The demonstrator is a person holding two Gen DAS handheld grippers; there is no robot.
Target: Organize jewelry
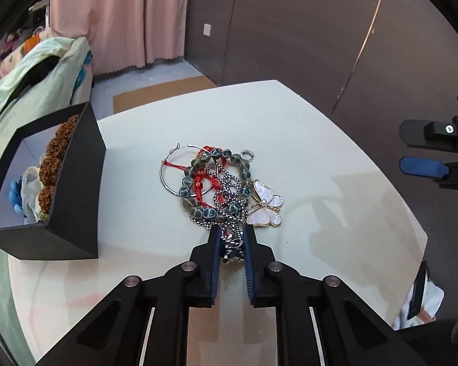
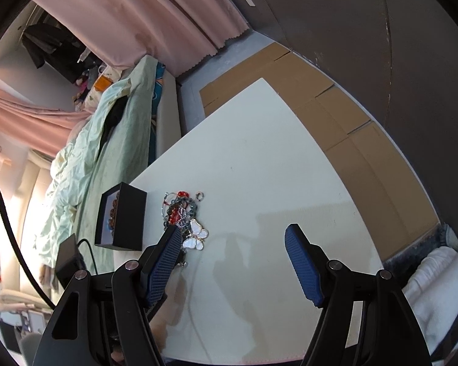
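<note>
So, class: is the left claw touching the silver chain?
Touching. The left wrist view shows the left claw with both pads pressed against the silver chain bunched between them.

My left claw (image 1: pixel 231 238) reaches forward and low, its blue pads (image 1: pixel 216 244) drawn in narrow around a silver chain (image 1: pixel 232 241). My right claw (image 2: pixel 233 247) hangs higher, spread wide apart, gripping nothing.

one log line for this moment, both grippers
left gripper: shut on silver chain | right gripper: open, empty | black box: holds brown beads
</note>
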